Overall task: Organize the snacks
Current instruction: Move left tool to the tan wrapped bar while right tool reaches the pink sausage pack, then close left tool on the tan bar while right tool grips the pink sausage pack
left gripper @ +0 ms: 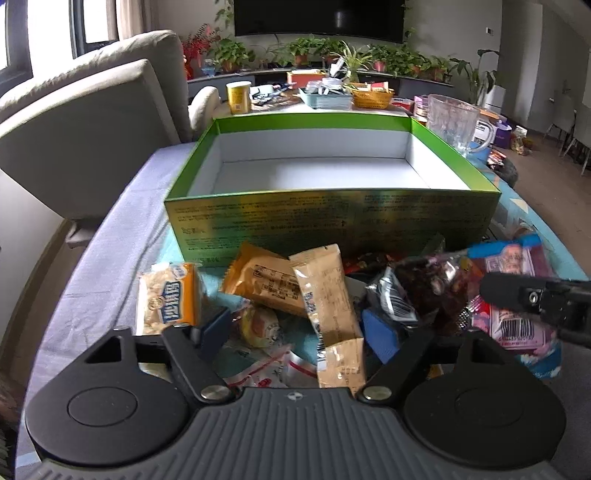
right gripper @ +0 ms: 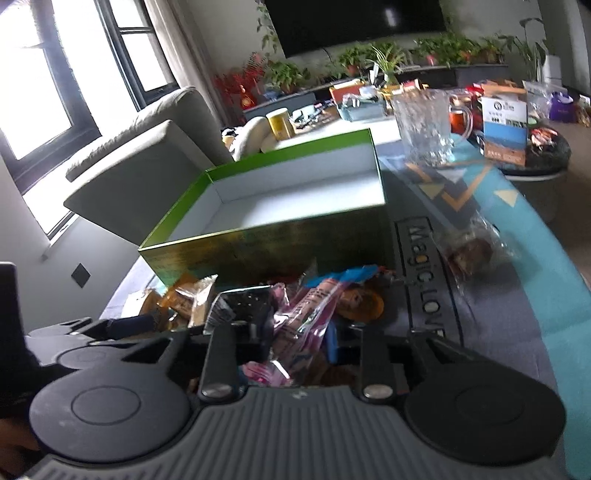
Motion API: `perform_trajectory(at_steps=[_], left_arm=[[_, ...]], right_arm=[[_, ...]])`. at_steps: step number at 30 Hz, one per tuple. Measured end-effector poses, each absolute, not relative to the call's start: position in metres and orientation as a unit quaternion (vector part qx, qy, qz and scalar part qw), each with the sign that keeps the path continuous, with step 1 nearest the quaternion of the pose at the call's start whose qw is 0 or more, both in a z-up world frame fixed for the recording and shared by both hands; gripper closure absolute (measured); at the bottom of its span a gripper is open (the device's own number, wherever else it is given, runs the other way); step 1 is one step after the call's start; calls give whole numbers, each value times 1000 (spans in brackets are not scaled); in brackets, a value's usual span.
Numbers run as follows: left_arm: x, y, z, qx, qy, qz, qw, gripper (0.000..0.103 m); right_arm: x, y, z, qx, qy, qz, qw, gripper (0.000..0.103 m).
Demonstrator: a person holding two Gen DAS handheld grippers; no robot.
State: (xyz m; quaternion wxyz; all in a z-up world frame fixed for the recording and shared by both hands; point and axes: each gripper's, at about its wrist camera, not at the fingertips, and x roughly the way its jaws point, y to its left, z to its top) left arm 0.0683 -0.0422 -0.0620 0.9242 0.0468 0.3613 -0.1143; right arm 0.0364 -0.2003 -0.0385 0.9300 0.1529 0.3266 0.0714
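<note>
Dark television on pale wall at twelve o'clock, potted plants beneath, beige sofa at ten, bright black-framed windows behind it.

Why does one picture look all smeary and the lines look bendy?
Right wrist view: motion blur smears the green box, glass pitcher and snack pile; the window glares white. Left wrist view: sharper, though the dark snack bag is blurred. Both: the fisheye lens bends edges.

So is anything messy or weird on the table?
Yes. The snack packets lie in a jumbled heap in front of the green box, overlapping at all angles, and the box is empty. One clear packet sits apart from the heap, off to the right.
</note>
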Motion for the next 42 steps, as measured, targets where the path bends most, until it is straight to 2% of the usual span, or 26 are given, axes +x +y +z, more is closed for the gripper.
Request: perform_trajectory(at_steps=[1, 6, 11, 15, 17, 21, 24, 41, 42], left_arm=[[68, -41, -63, 40, 362, -125, 923, 45], [69, -42, -62, 21, 364, -162, 917, 72], [69, -46, -62, 20, 363, -161, 917, 71], [72, -43, -64, 13, 366, -154, 918, 65], [72, -42, -63, 10, 369, -165, 915, 73], [65, -40, -53, 3, 349, -182, 919, 78], [62, -40, -43, 10, 332, -185, 925, 78], [53, -32, 1, -6, 263, -195, 945, 79], [53, -33, 5, -4, 257, -196, 946, 83]], right_arm=[[36, -200, -38, 153, 324, 73, 931, 78], [38, -202, -38, 161, 321, 77, 930, 79], [39, -203, -39, 161, 322, 80, 929, 79], [39, -203, -40, 163, 322, 80, 929, 79], [39, -204, -40, 165, 321, 80, 929, 79], [36, -204, -35, 172, 308, 87, 932, 84], [34, -202, -28, 168, 291, 95, 937, 90], [36, -204, -2, 164, 228, 107, 954, 90], [38, -202, 1, 160, 223, 108, 955, 90]])
